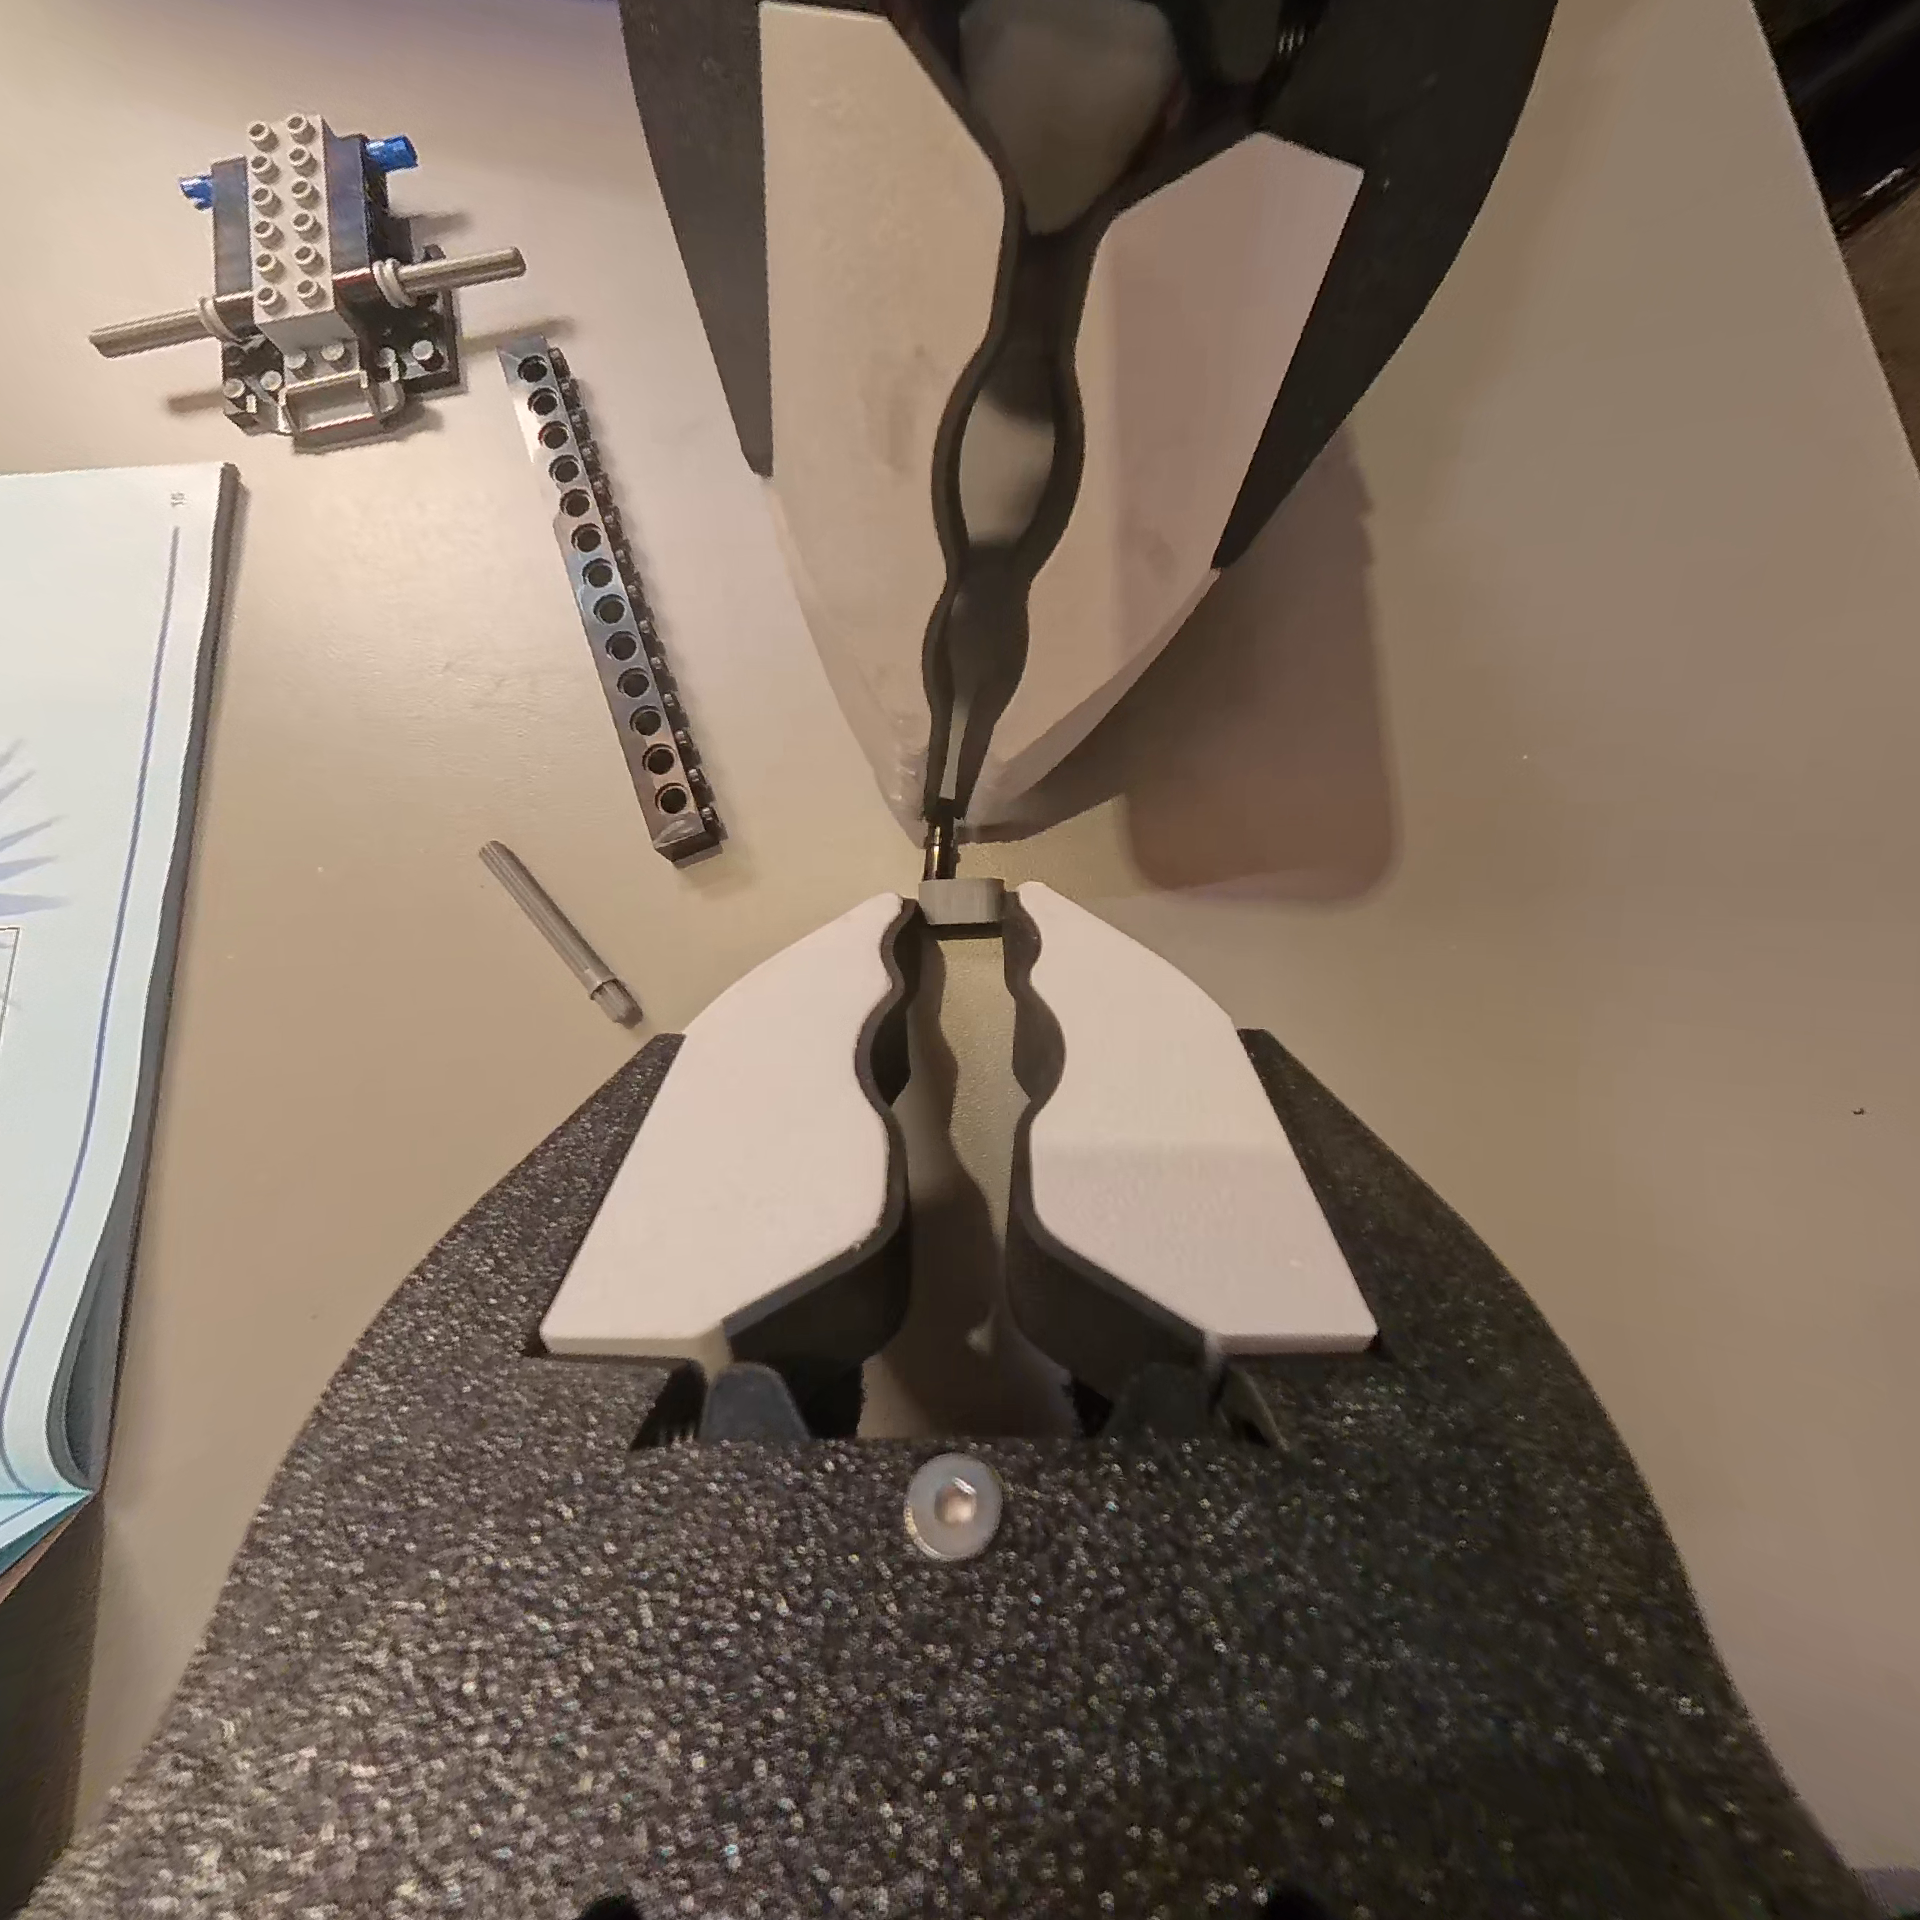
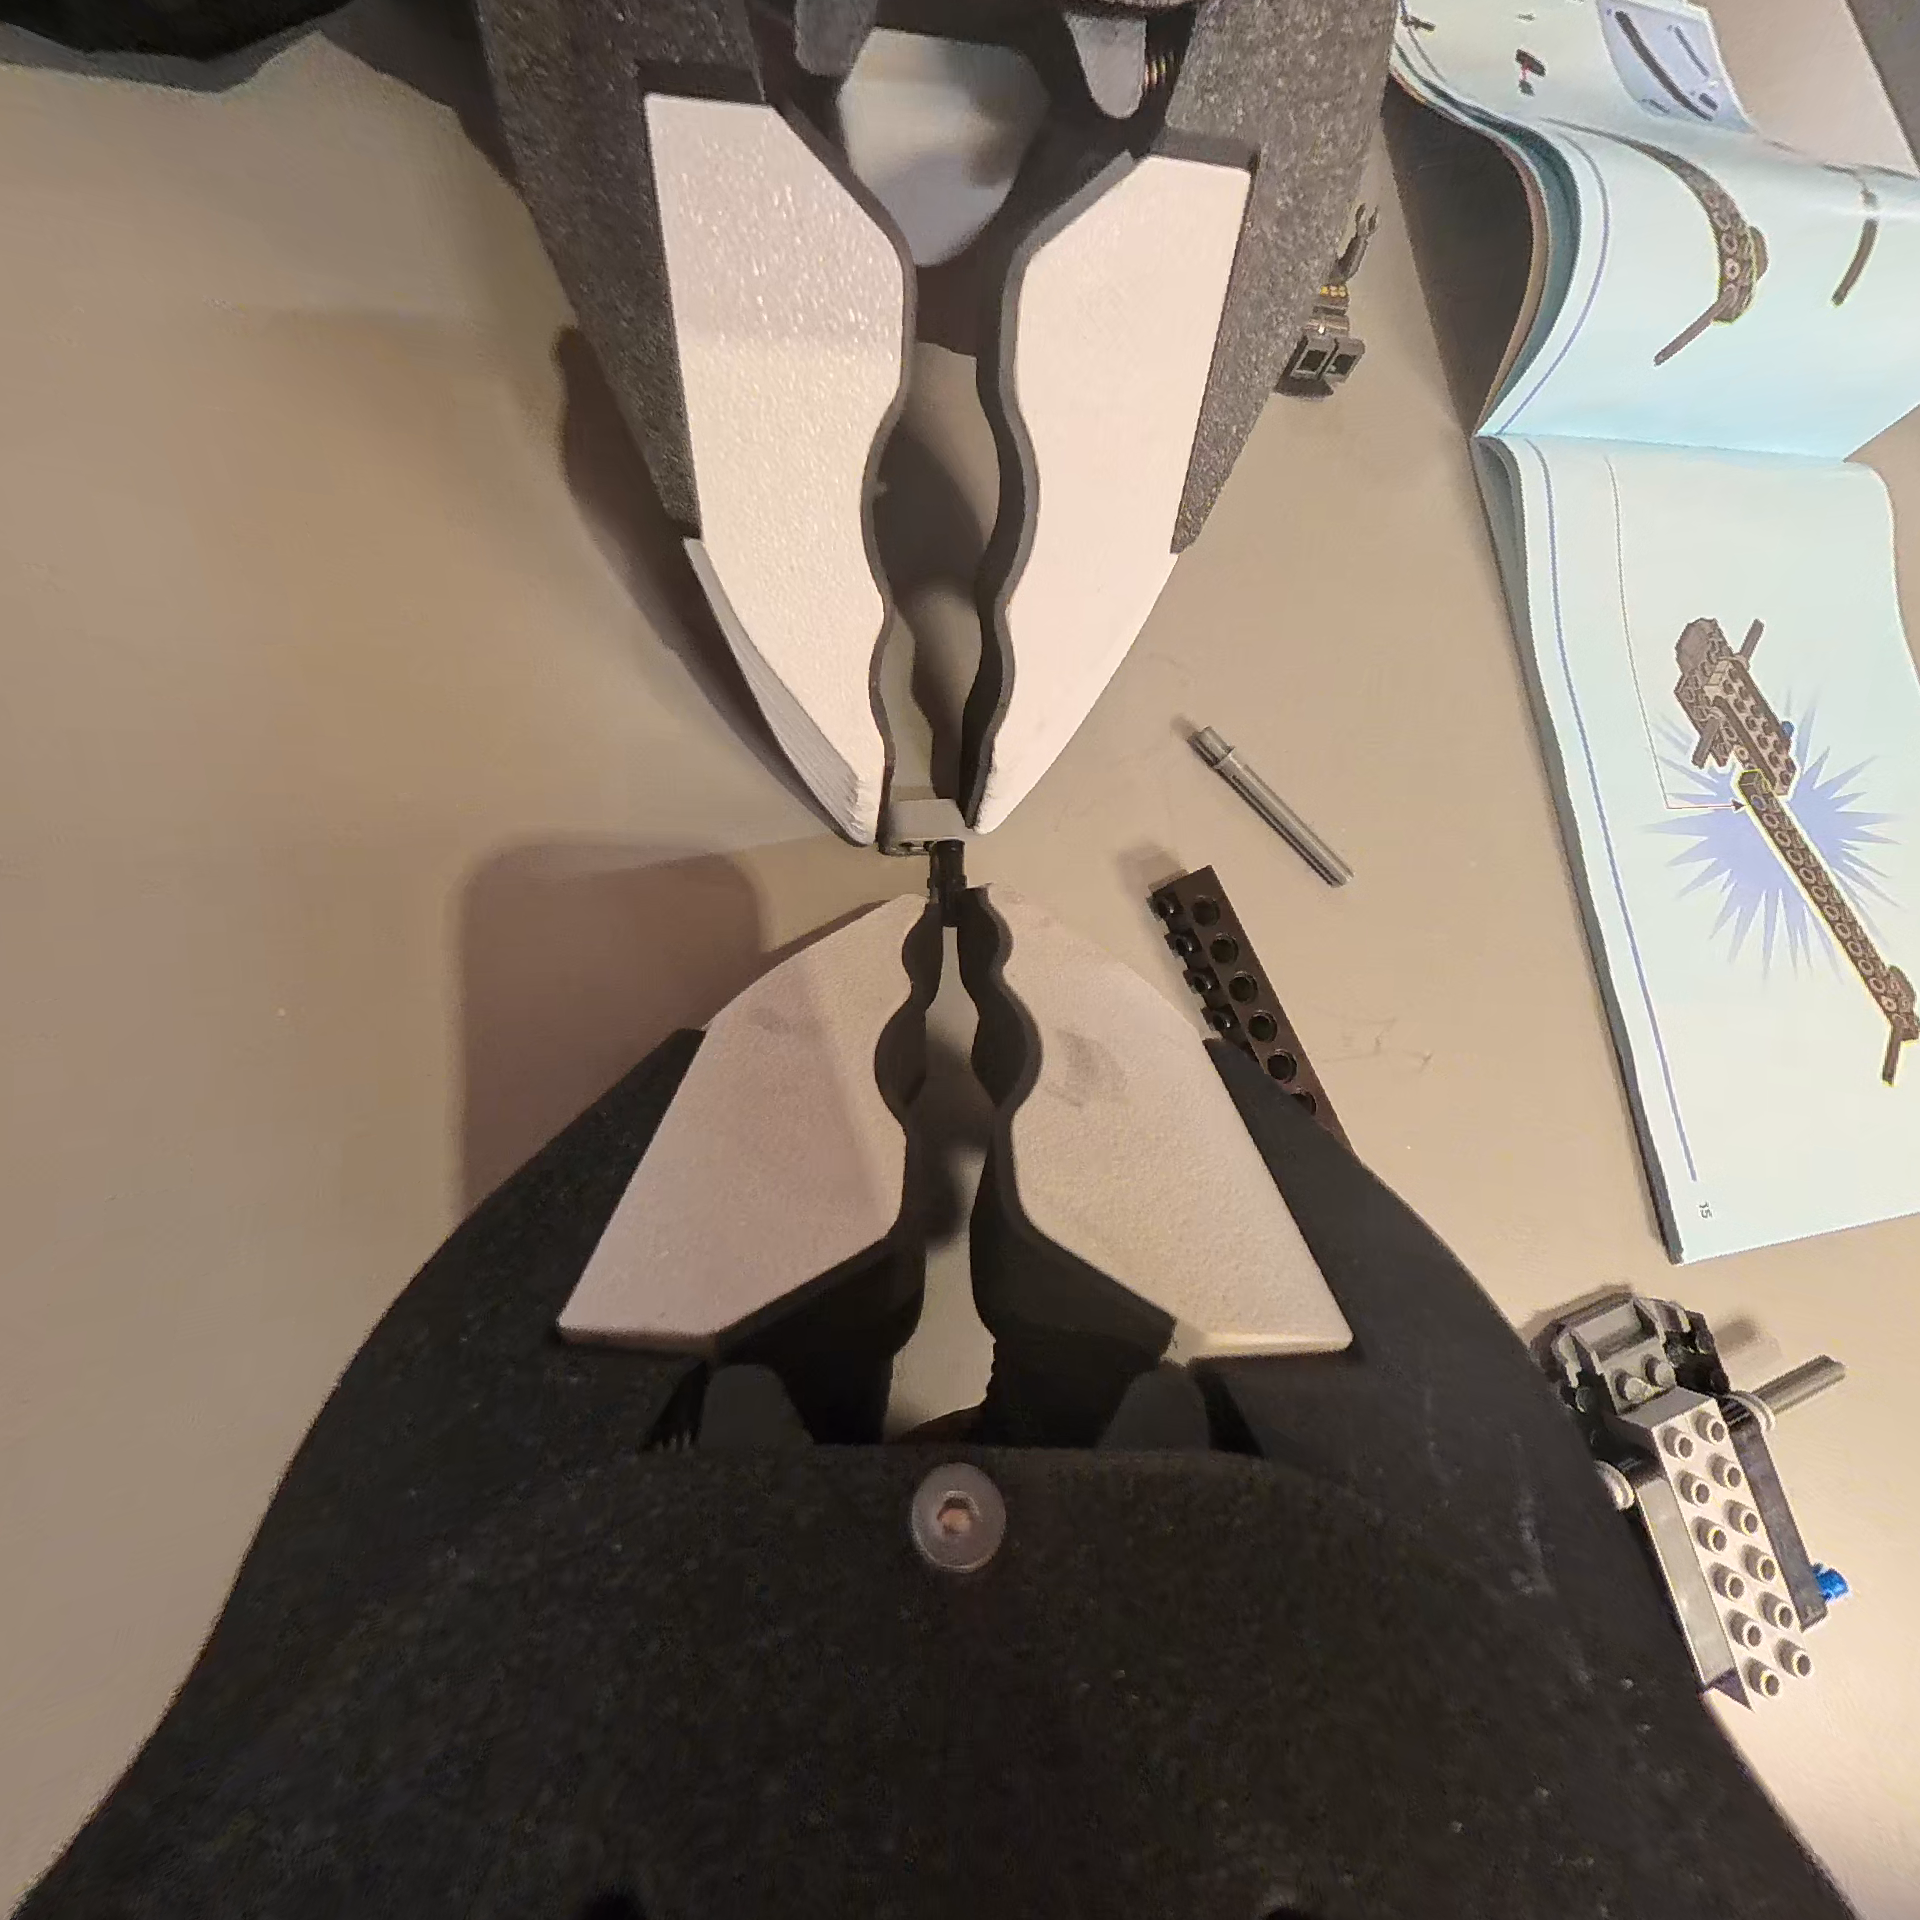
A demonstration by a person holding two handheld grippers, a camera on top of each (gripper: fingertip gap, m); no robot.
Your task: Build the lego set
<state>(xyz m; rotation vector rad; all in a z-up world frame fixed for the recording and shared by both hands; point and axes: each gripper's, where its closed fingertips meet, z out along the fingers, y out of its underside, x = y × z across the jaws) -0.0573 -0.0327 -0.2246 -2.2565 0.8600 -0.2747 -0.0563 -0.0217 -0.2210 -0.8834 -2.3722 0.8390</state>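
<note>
Facing tip to tip, left claw [image 1: 961,902] clamping grey block [image 1: 960,900], right claw [image 2: 949,902] pinching black pin [image 2: 948,868], lengthwise toward block.

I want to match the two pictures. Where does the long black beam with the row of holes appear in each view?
Left wrist view: the black beam lies upper left of centre, left of both grippers.
Right wrist view: the beam lies right of centre, its lower end hidden behind this gripper's body.
Shared landmark: the loose grey axle beside the beam.

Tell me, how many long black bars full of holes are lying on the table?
1. The black holed beam lies loose on the table, between the brick assembly and the loose grey axle. Others could be hidden behind the grippers.
</note>
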